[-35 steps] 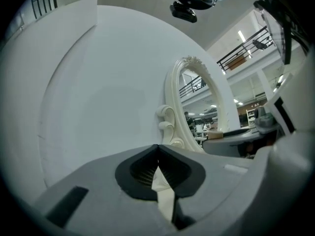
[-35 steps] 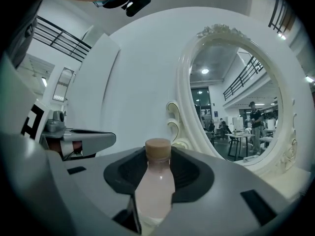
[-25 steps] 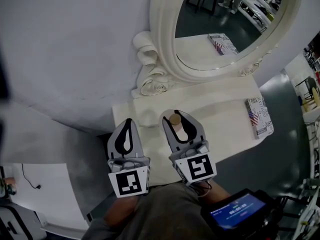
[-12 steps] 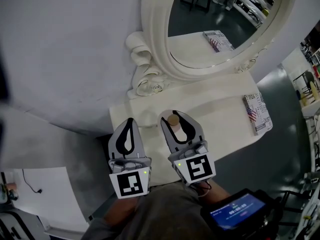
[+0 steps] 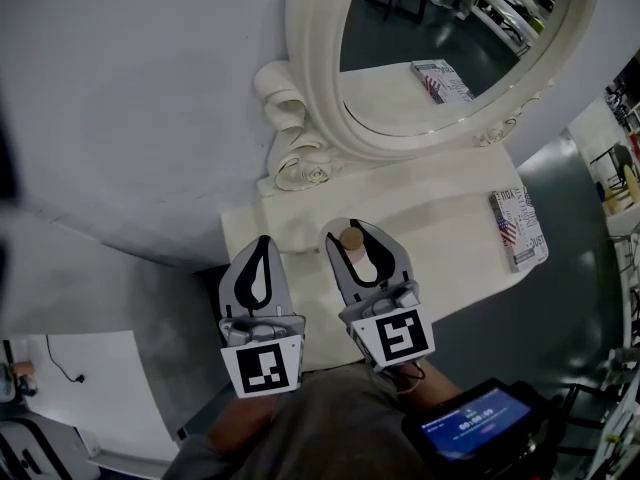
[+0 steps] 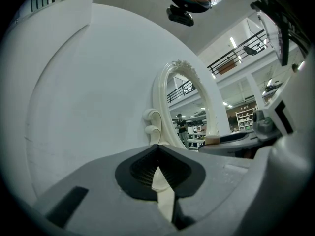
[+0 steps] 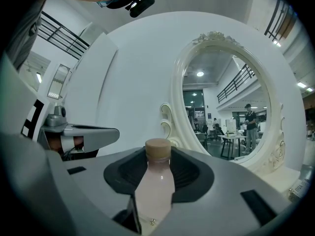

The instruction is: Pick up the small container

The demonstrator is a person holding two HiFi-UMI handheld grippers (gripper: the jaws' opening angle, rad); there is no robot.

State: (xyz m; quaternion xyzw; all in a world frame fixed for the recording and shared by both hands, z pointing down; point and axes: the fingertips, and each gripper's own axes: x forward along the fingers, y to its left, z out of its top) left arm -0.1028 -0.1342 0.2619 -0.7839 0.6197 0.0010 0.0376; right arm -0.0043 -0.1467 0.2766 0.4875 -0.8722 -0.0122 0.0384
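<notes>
The small container is a little bottle (image 7: pixel 155 181) with pale pink contents and a tan cap (image 5: pixel 351 239). It stands upright between the jaws of my right gripper (image 5: pixel 355 236), whose dark pads press on its sides. In the head view it sits over the left front part of the white dressing table (image 5: pixel 450 243); whether its base touches the top is hidden. My left gripper (image 5: pixel 259 243) hangs just to the left, jaws closed together on nothing (image 6: pixel 157 154). The right gripper (image 7: pixel 157 154) faces the mirror.
A large oval mirror (image 5: pixel 440 58) in an ornate white frame (image 5: pixel 300 163) stands at the back of the table against a white wall. A printed packet with a flag design (image 5: pixel 518 230) lies at the table's right end. A device with a lit screen (image 5: pixel 470 416) sits at my waist.
The head view has shifted slightly. Both grippers and the bottle stay where they were.
</notes>
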